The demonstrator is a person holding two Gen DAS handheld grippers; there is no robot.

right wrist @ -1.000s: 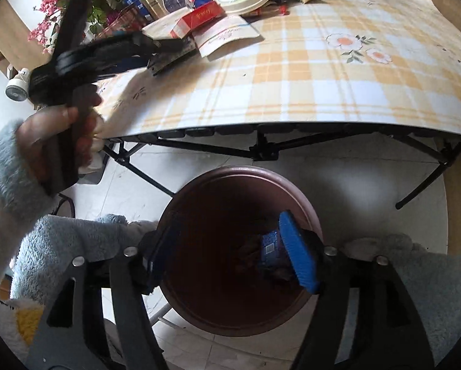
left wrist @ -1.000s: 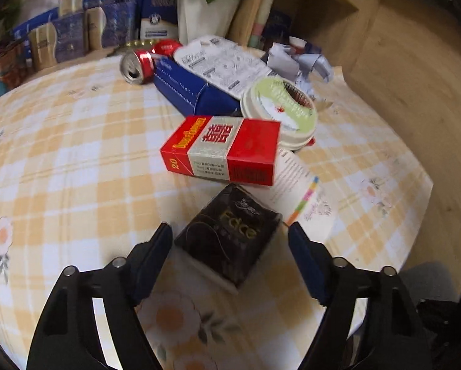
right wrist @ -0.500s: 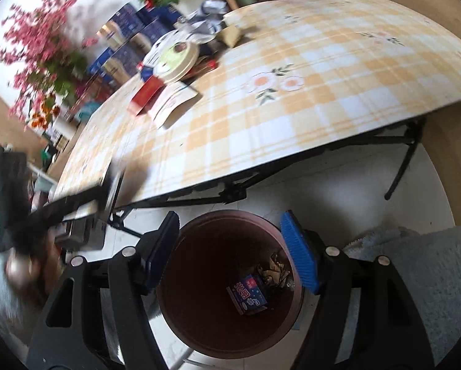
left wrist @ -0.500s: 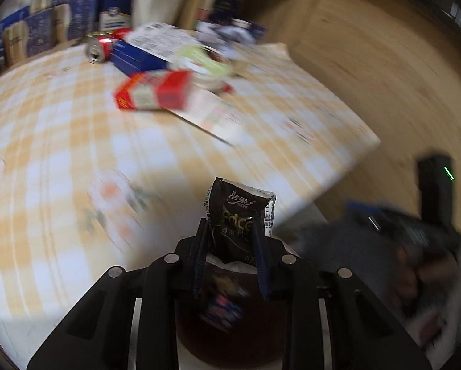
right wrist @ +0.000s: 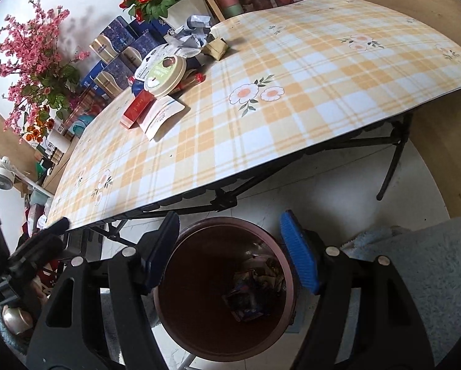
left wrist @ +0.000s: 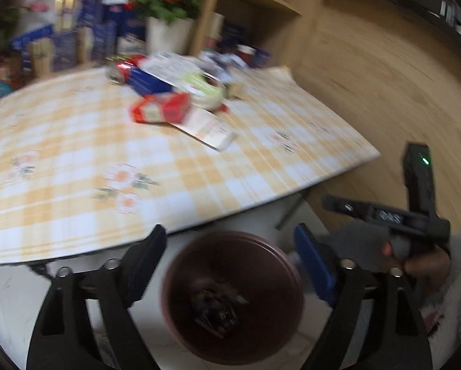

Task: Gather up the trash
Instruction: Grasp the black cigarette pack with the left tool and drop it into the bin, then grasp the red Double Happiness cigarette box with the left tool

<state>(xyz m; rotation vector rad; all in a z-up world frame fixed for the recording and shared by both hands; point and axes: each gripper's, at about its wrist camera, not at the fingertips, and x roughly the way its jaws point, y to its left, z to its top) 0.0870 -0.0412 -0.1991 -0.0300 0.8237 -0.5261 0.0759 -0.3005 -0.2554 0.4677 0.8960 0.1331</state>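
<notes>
Trash (right wrist: 249, 289) in brown bin (right wrist: 181, 323), seemingly wrappers, left gripper (left wrist: 230, 265) and right gripper (right wrist: 230, 249) above, jaws spread, empty.

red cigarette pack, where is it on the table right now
In the right wrist view the red cigarette pack lies on the table's far left part, beside the white leaflet and just in front of the round green-lidded tub.

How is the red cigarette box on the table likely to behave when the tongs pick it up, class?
The red cigarette box looks like thin card with flat faces, so it should grip squarely and not roll. It is probably light for its size, and may crush if squeezed hard. It lies beside the white leaflet, perhaps overlapping it, so that floppy sheet could shift too.
</notes>
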